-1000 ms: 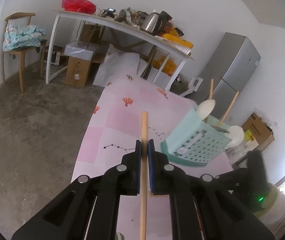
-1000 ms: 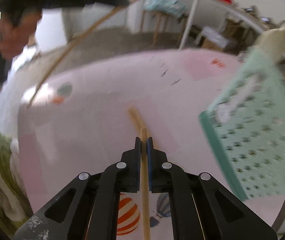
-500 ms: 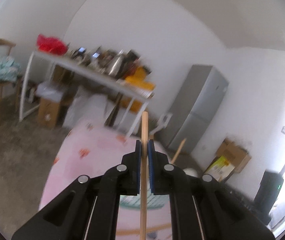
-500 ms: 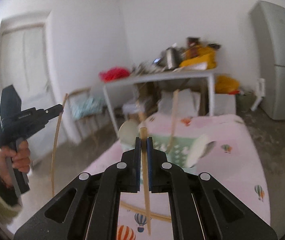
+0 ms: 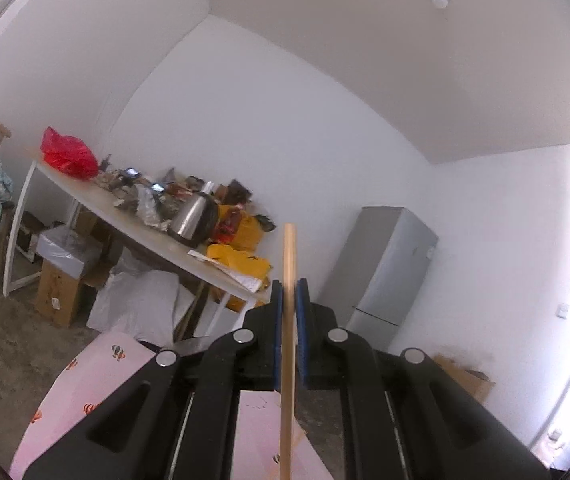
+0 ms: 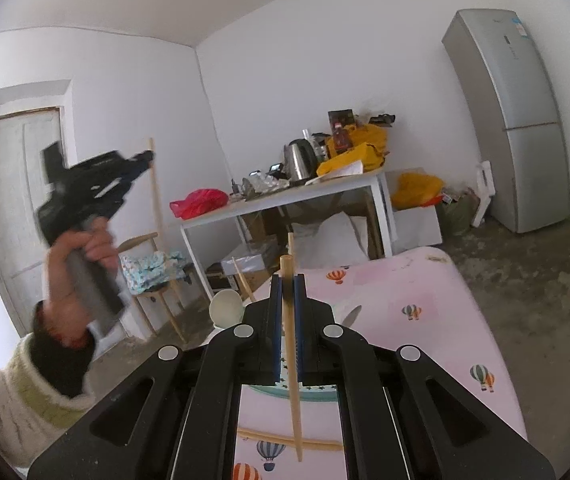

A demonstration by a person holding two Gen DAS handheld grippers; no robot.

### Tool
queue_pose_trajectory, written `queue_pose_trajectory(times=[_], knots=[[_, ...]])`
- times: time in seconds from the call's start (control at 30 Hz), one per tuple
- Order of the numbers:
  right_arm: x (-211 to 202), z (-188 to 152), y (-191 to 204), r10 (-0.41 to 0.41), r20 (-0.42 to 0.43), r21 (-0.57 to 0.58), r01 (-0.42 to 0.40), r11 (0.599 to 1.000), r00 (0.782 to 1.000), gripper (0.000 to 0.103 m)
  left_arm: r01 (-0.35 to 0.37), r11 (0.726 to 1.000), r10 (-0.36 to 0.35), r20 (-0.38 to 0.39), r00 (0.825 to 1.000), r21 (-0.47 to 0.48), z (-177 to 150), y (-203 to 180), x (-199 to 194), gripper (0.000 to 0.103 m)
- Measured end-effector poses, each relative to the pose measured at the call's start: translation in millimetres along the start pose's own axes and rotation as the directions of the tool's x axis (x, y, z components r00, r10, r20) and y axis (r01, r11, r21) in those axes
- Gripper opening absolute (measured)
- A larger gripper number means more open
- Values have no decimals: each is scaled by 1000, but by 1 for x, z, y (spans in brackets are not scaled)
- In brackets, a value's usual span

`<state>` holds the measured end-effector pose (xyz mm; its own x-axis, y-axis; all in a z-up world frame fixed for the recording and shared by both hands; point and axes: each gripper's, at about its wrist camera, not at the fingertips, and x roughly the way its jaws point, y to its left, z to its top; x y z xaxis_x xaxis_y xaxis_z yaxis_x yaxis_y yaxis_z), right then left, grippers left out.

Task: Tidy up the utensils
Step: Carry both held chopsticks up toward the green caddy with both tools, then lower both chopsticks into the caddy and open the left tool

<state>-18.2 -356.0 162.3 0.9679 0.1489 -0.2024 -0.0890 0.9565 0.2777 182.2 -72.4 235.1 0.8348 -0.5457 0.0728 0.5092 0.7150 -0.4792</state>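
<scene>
Wooden and pale, a chopstick (image 6: 289, 344) stands clamped between the blue pads of the right gripper (image 6: 288, 280), its tip poking up above the jaws and its lower end hanging down over the pink cloth (image 6: 437, 332) printed with hot-air balloons. Another wooden stick (image 6: 285, 438) lies flat on that cloth near the bottom of the right wrist view. Just beyond the jaws a teal basket (image 6: 285, 390) shows only as a rim, mostly hidden by the gripper, with a pale spoon (image 6: 225, 307) and a wooden handle (image 6: 243, 278) rising at its left side. To the left in the same view a hand (image 6: 79, 268) in a cream sleeve holds the left gripper (image 6: 147, 157) raised and blurred, with a long thin chopstick (image 6: 157, 196) hanging down from its tip. The left wrist view shows that gripper (image 5: 289, 292) closed on the same chopstick (image 5: 288, 340), which runs upright through the pads and out past the bottom edge, with a corner of the pink cloth (image 5: 97, 376) low on the left. Farther off stands a white table (image 6: 285, 200) crowded with a red bag (image 6: 199, 202), a steel kettle (image 6: 301, 158) and yellow packages (image 6: 355, 152). A wooden chair (image 6: 153, 276) with patterned fabric sits left of it, and a grey refrigerator (image 6: 513, 120) stands at the far right wall.
</scene>
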Motion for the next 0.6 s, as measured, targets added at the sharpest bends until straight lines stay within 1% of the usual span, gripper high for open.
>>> queue_pose_trajectory(times=[0.13,0.23,0.37,0.5,0.6], knots=[[-2,-5,-7,-5,-5,24,6,1000,1000,4,-104,994,105,-25,994,14,-27,5,34,6],[-6,-9,-11,-9,-11,32,10,999,1000,4,-157,987,158,-43,987,25,-45,10,51,6],[-8,-11,-17,-5,-21,44,6,999,1000,4,-186,982,187,-56,981,20,-62,17,57,6],[-10,-12,-21,3,-27,60,-2,998,1000,4,-202,979,201,-43,979,-2,-68,21,62,6],[-10,-12,-21,5,-28,59,-3,998,1000,4,-205,979,205,-36,978,5,-73,19,66,6]])
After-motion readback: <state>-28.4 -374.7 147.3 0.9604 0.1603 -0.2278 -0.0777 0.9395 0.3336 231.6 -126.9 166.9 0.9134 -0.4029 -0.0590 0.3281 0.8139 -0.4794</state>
